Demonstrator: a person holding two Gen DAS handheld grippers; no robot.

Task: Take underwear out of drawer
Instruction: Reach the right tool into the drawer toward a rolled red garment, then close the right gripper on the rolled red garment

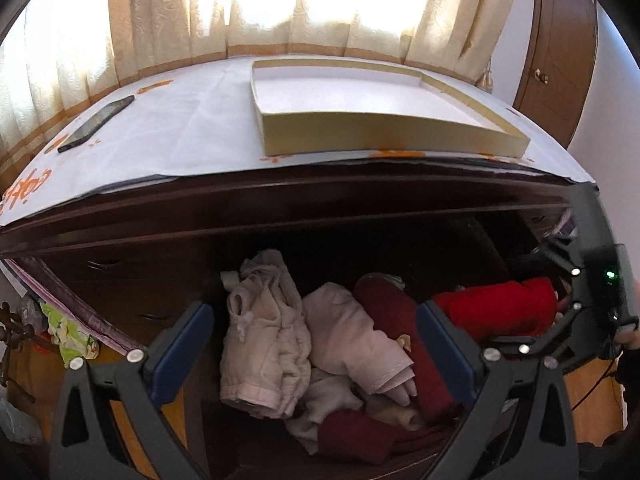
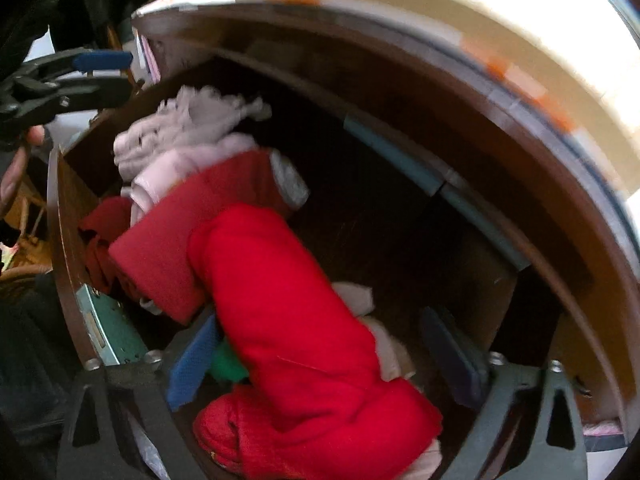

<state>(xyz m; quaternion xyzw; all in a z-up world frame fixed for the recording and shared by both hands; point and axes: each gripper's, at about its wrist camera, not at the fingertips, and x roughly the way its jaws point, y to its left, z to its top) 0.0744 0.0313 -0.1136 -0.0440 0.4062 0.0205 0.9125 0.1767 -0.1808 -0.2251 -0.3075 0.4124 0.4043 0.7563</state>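
Note:
The open drawer [image 1: 120,312] holds a heap of underwear: pale pink pieces [image 1: 264,340], dark red ones [image 1: 400,320] and a bright red roll [image 1: 500,308]. My left gripper [image 1: 316,344] is open, its blue pads on either side of the pink pieces, just above them. My right gripper [image 2: 320,356] is open inside the drawer, with the bright red roll [image 2: 280,300] lying between its fingers. The right gripper also shows at the right edge of the left wrist view [image 1: 592,300].
A cream cardboard tray [image 1: 380,100] and a dark phone [image 1: 96,122] lie on the dresser top, which is covered with white paper [image 1: 180,132]. Curtains hang behind. A wooden wardrobe [image 1: 560,60] stands at the right. Clutter sits on the floor at the left [image 1: 68,332].

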